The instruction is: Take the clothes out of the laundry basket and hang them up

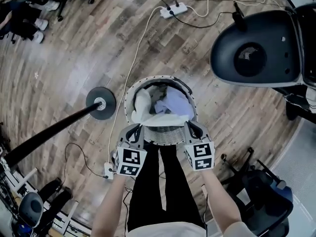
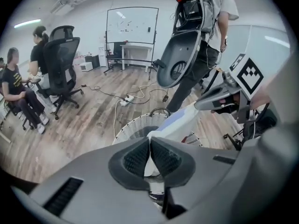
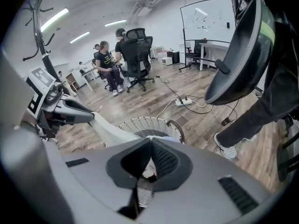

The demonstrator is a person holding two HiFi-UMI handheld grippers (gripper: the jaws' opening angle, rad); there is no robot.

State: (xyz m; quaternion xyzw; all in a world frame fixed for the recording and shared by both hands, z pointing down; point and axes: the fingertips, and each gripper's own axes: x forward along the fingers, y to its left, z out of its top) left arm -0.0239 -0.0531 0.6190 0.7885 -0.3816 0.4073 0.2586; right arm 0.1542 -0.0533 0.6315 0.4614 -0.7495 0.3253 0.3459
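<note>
Both arms reach down, side by side. The left tongs [image 1: 136,130] and right tongs [image 1: 192,129] each pinch one white cloth [image 1: 165,120] above one basket [image 1: 129,98].

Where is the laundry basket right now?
In the head view the laundry basket stands on the wooden floor at centre, with a round black stand base to its left.
</note>
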